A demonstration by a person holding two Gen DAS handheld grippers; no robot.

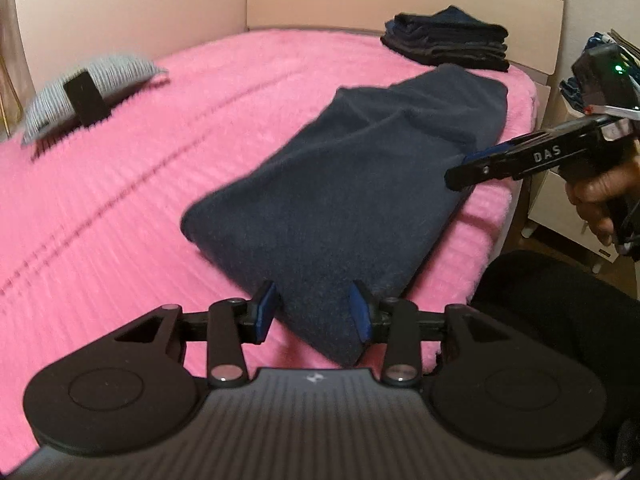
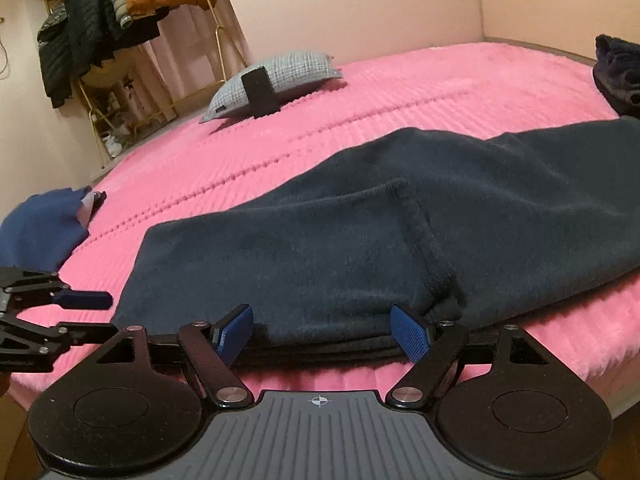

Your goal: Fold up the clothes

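The left claw [image 1: 313,312] stands wide over the near end of the dark garment [image 1: 340,200], its blue pads [image 1: 266,308] apart and gripping nothing. The garment lies folded long on the pink bed [image 1: 140,180], stretching ahead of both claws. The right claw [image 2: 322,334] spreads wide at its long edge, a folded pile [image 1: 446,40] beyond.
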